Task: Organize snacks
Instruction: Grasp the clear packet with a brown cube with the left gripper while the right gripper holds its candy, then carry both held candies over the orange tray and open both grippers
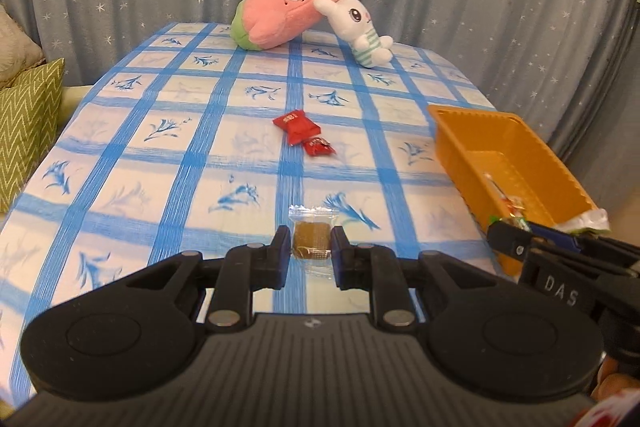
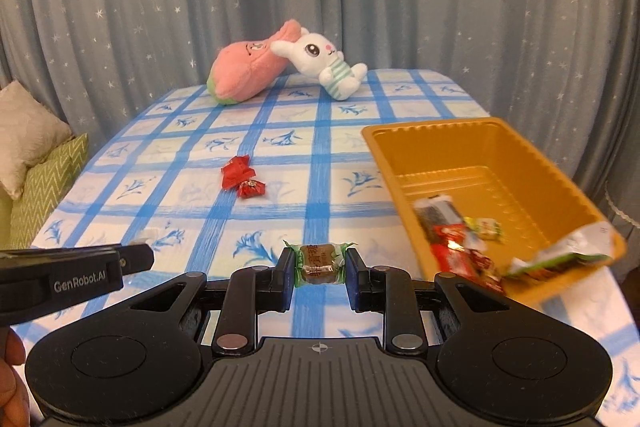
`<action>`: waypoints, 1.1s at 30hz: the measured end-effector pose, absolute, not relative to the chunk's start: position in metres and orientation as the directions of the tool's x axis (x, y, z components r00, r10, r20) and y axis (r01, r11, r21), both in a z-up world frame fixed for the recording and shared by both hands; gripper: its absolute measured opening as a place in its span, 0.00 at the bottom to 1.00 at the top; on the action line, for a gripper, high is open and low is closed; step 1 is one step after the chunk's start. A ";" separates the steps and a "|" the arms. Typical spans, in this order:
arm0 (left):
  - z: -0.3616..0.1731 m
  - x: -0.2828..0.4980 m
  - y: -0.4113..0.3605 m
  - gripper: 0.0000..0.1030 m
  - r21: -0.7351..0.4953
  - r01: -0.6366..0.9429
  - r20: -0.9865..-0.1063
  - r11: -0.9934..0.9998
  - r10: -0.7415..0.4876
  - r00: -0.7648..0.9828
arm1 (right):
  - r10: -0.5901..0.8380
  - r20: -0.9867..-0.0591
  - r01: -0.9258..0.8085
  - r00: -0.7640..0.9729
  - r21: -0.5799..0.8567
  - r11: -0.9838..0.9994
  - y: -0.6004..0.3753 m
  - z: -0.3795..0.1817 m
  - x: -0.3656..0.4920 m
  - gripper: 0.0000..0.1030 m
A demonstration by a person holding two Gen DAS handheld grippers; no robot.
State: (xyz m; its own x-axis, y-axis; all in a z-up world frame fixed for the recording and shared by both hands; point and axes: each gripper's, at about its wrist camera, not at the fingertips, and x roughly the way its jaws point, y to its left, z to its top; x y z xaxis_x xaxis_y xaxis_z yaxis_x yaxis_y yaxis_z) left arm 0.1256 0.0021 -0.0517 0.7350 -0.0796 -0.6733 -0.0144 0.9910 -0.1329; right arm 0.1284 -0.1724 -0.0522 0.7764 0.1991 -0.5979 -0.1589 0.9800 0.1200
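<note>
My left gripper is shut on a clear-wrapped brown snack, held above the checked tablecloth. In the right wrist view my right gripper is shut on a green-wrapped brown candy. Right of both stands the orange basket, also at the right edge of the left view as the basket, with several wrapped snacks inside. Two red-wrapped candies lie mid-table, seen again as red candies. The other gripper's finger shows at the left of the right view.
A pink plush and a white rabbit plush lie at the table's far end, before a starred grey curtain. Green zigzag cushions sit off the left edge. A torn wrapper hangs at the basket's near corner.
</note>
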 end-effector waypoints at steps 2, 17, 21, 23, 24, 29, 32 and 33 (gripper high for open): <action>-0.046 0.114 -0.002 0.18 -0.129 -0.012 -0.669 0.992 -0.078 0.739 | 0.194 -0.594 -0.153 0.781 0.119 0.981 -0.179 -0.046 0.118 0.25; -0.024 0.069 -0.026 0.18 -0.133 0.018 -0.647 0.991 -0.100 0.756 | 0.191 -0.583 -0.148 0.789 0.121 0.982 -0.205 -0.024 0.070 0.25; -0.020 0.067 -0.032 0.18 -0.137 0.034 -0.642 0.990 -0.115 0.758 | 0.184 -0.584 -0.140 0.791 0.120 0.983 -0.210 -0.021 0.065 0.25; -0.019 0.067 -0.035 0.18 -0.139 0.043 -0.640 0.989 -0.123 0.759 | 0.179 -0.583 -0.135 0.793 0.118 0.984 -0.212 -0.020 0.065 0.25; -0.018 0.067 -0.036 0.18 -0.140 0.046 -0.639 0.989 -0.125 0.759 | 0.177 -0.583 -0.133 0.793 0.118 0.984 -0.213 -0.020 0.065 0.25; -0.017 0.070 -0.046 0.18 -0.139 0.071 -0.638 0.988 -0.144 0.757 | 0.161 -0.586 -0.114 0.794 0.116 0.987 -0.221 -0.019 0.063 0.25; -0.016 0.072 -0.055 0.18 -0.138 0.092 -0.635 0.986 -0.160 0.756 | 0.148 -0.587 -0.095 0.796 0.120 0.988 -0.228 -0.020 0.063 0.25; -0.016 0.074 -0.059 0.18 -0.137 0.100 -0.634 0.985 -0.165 0.756 | 0.143 -0.588 -0.088 0.796 0.121 0.989 -0.231 -0.020 0.063 0.25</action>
State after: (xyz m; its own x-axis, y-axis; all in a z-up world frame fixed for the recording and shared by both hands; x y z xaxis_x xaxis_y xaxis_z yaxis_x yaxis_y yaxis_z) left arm 0.0735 -0.0586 -0.0158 0.7556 -0.1650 -0.6339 0.1004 0.9855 -0.1369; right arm 0.0634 -0.2311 -0.0200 0.7964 0.1431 -0.5876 -0.0884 0.9887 0.1211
